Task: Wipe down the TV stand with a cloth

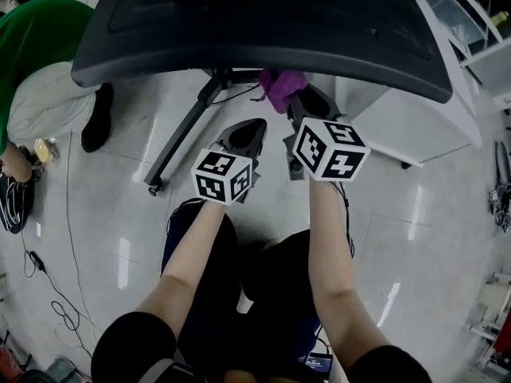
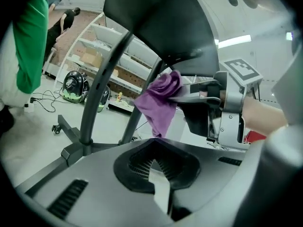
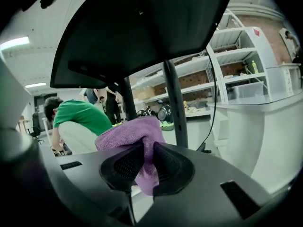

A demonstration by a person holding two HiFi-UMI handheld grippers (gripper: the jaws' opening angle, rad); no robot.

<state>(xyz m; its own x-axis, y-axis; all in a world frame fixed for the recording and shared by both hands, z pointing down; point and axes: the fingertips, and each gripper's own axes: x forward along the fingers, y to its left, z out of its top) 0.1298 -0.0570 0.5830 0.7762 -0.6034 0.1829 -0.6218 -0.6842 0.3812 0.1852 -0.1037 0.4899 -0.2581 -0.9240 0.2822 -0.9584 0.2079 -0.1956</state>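
Observation:
The black TV (image 1: pixel 263 14) sits on a dark stand whose leg (image 1: pixel 180 138) runs along the pale floor. Its upright poles (image 3: pixel 174 103) rise just beyond the jaws in the right gripper view. My right gripper (image 3: pixel 144 148) is shut on a purple cloth (image 3: pixel 130 131) and holds it up under the TV's lower edge, close to the stand. From the head view the cloth (image 1: pixel 279 86) bunches at that gripper's tips. My left gripper (image 1: pixel 254 126) hangs beside it, shut and with nothing between its jaws. In the left gripper view the cloth (image 2: pixel 161 103) dangles from the right gripper (image 2: pixel 183 94) near the pole (image 2: pixel 102 74).
A person in a green top (image 1: pixel 32 62) crouches on the floor at the left. A white cabinet (image 1: pixel 415 126) stands to the right of the stand. Shelves (image 3: pixel 236 60) line the far wall. A cable (image 1: pixel 56 294) trails across the floor at lower left.

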